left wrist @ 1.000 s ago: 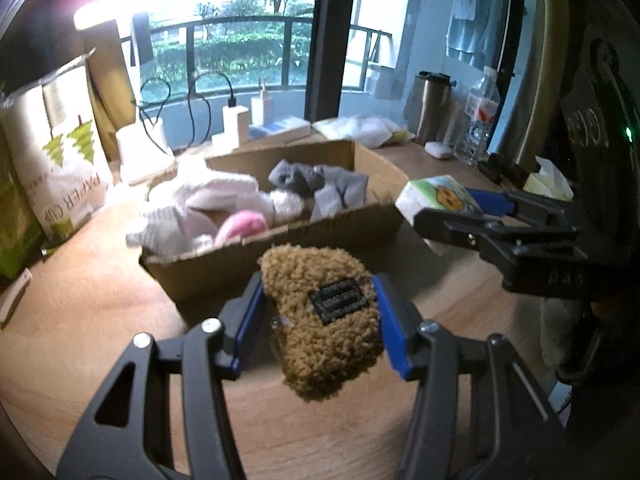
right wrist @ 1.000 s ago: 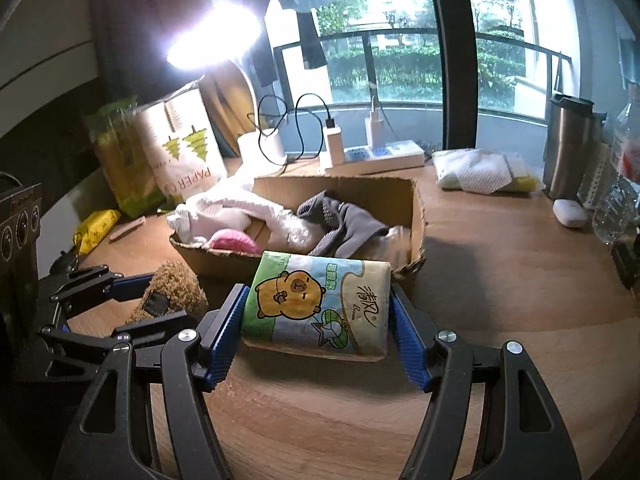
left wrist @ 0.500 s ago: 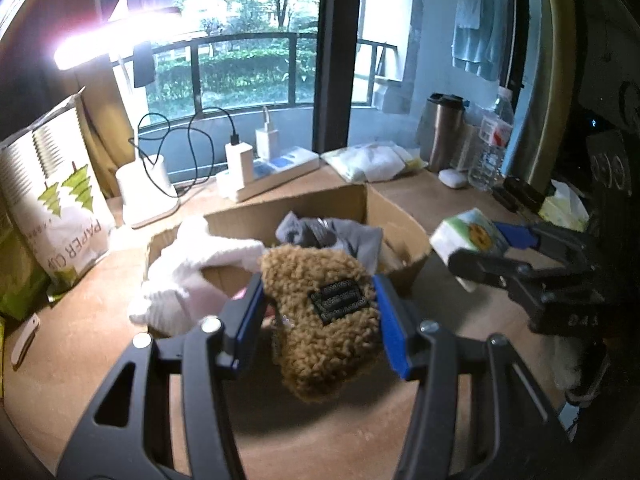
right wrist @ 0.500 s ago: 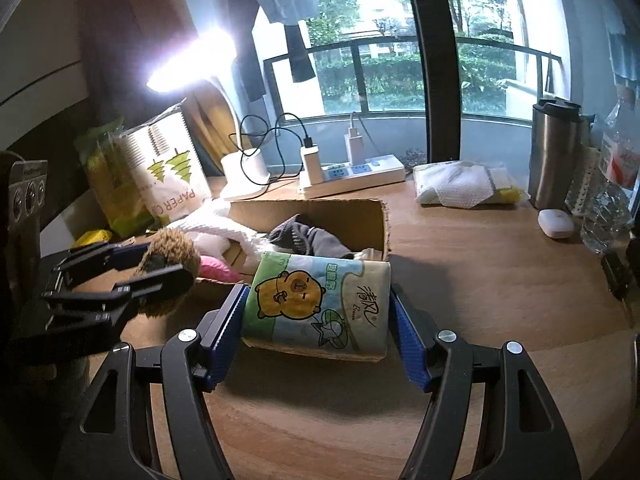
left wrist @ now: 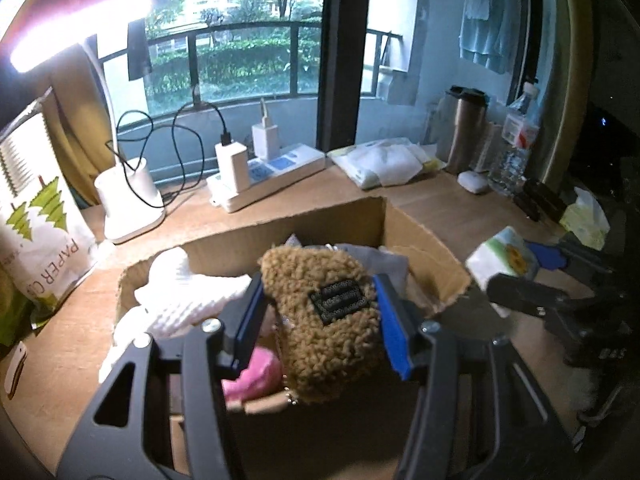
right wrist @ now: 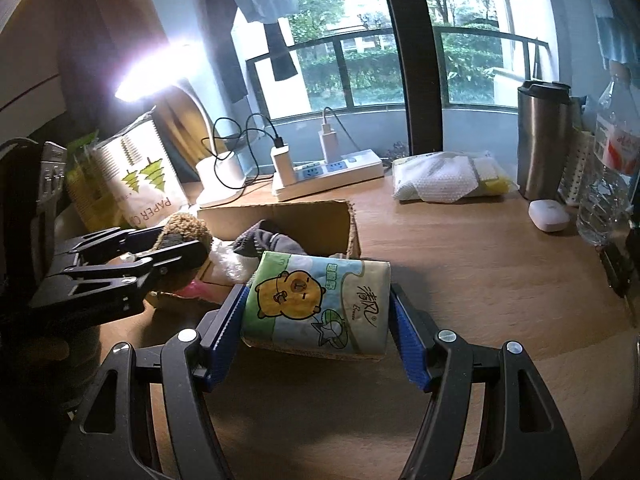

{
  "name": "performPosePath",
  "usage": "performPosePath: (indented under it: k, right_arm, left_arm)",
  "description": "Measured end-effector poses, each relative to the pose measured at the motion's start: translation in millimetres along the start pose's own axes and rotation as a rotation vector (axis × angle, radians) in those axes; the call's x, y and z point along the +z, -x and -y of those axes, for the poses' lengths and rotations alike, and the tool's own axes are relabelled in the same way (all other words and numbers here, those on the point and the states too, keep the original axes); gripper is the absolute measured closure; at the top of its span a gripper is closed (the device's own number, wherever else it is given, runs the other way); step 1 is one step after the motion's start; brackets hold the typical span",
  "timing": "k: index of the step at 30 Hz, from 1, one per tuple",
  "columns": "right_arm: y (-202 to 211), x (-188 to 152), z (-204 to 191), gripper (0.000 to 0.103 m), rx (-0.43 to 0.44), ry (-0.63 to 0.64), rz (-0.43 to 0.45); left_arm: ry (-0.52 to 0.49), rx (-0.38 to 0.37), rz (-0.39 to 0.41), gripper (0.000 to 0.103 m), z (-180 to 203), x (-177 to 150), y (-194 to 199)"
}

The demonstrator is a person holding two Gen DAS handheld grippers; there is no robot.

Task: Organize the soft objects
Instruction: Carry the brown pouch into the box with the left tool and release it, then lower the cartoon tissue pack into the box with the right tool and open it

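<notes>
My left gripper (left wrist: 320, 308) is shut on a brown fuzzy pouch (left wrist: 324, 320) with a black label and holds it above the open cardboard box (left wrist: 424, 236). The box holds white cloth (left wrist: 188, 292), grey socks (right wrist: 272, 240) and a pink item (left wrist: 256, 372). My right gripper (right wrist: 316, 320) is shut on a tissue pack (right wrist: 320, 304) with a bear print, held in the air at the box's near right corner. The left gripper (right wrist: 168, 248) with the pouch (right wrist: 186, 226) shows in the right wrist view, and the tissue pack (left wrist: 500, 258) shows at the right of the left wrist view.
A power strip (left wrist: 272, 176) with chargers, a lamp base (left wrist: 128, 200) and a paper bag (left wrist: 36, 232) stand behind and left of the box. A wipes pack (right wrist: 440, 176), steel tumbler (right wrist: 544, 140), white case (right wrist: 548, 210) and water bottle (right wrist: 612, 184) stand at the right.
My left gripper has risen and moved forward with the pouch, from in front of the box to over it. My right gripper has lifted the tissue pack higher beside the box.
</notes>
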State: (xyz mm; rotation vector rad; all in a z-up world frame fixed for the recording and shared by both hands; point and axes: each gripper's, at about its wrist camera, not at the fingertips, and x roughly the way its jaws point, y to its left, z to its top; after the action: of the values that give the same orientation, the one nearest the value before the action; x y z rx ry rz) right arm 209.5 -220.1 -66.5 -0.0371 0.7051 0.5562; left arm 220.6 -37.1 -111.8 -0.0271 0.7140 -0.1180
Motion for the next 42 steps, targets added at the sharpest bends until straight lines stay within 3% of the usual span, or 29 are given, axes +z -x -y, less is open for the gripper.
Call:
performPosePath:
  k: [6, 11, 20, 31, 42]
  right_arm:
    - [-6, 3, 4, 0.032, -0.020, 0.001, -0.011]
    - [-9, 6, -1, 0.032, -0.028, 0.016, -0.018]
    - [-9, 14, -31, 0.032, -0.045, 0.062, -0.022]
    - [-26, 24, -84, 0.032, -0.036, 0.127, -0.039]
    - [-64, 41, -131, 0.032, -0.020, 0.164, -0.050]
  left_arm:
    - [0.045, -0.018, -0.072, 0.046, -9, -2, -24]
    - [0.044, -0.035, -0.044, 0.029, -11, 0, -19]
    - [0.061, -0.072, 0.024, 0.028, -29, 0, 14]
    - [0.113, -0.049, 0.100, 0.028, -79, -16, 67]
    - [0.183, -0.002, 0.111, 0.028, -138, -38, 81]
